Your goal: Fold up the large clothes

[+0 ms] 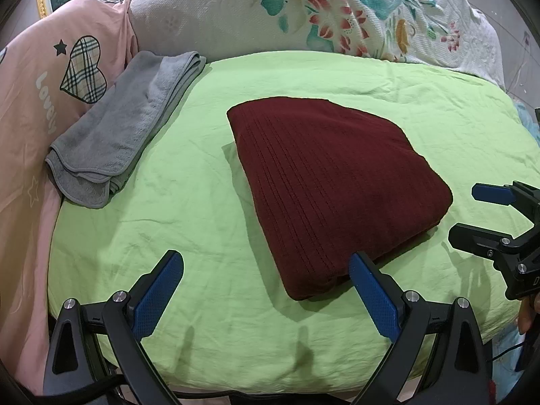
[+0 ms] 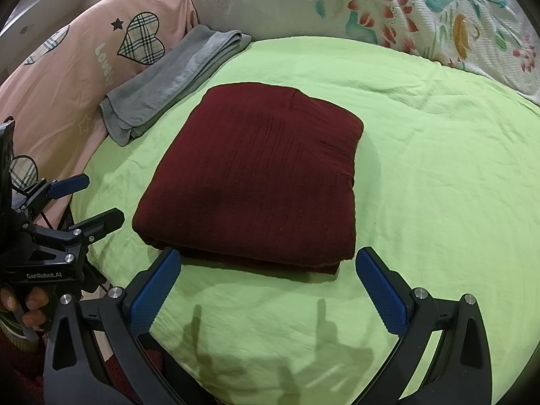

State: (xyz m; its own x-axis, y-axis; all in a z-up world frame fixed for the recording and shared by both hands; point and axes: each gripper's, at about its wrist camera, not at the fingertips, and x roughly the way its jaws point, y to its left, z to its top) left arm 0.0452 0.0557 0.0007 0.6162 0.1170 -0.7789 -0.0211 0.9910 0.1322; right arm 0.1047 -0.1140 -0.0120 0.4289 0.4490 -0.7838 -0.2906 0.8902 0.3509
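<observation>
At the left edge of the green bed sheet (image 1: pixel 337 74) lies a folded grey towel (image 1: pixel 111 135), partly on the pink blanket (image 1: pixel 30 118). The left gripper (image 1: pixel 266 290) is spread wide and holds nothing. The dark red garment (image 2: pixel 256 175) lies folded in the middle of the bed. The right gripper (image 2: pixel 266 287) is also wide and empty, just before the garment's near edge.
</observation>
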